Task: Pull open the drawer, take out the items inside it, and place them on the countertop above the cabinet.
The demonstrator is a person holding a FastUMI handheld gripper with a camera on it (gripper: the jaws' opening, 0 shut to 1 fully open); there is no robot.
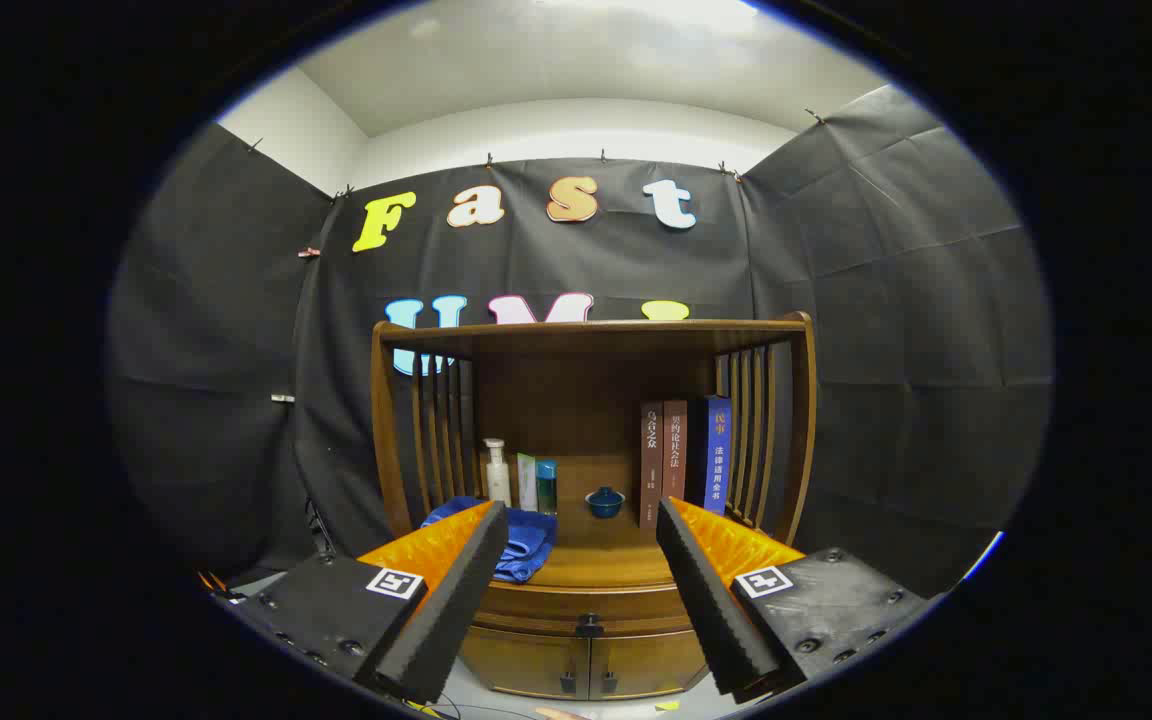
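Here we hold the gripper (581, 560) wide, nothing between its fingers, facing the wooden cabinet (591, 480) square on. We take the drawer (586, 607) as our landmark: it sits shut in the cabinet's front, just under the countertop (601, 565), and its small dark knob (588, 627) lies centred between our fingers and a little beyond them. Below the drawer are two small doors (586, 662), each with its own pull close beneath the knob. The items we are after are inside the drawer and hidden from us.

Above the drawer the countertop is already busy: a blue cloth (526, 540) spills toward the front edge over the drawer's left half, a white pump bottle (497, 472) and two small containers (537, 485) stand behind it, a little blue lidded bowl (604, 502) sits back over the drawer's middle, and three upright books (684, 455) stand above its right half.

We judge the pull has not begun, and most risks lie in the reach. The knob is small, so closing off-centre could let it slip out. Dropping too low might catch a door pull instead. Coming in too high, a finger could snag the cloth's overhang and drag it forward. Later, free space above the drawer looks limited, so careless placing could topple a book or nudge the bowl.
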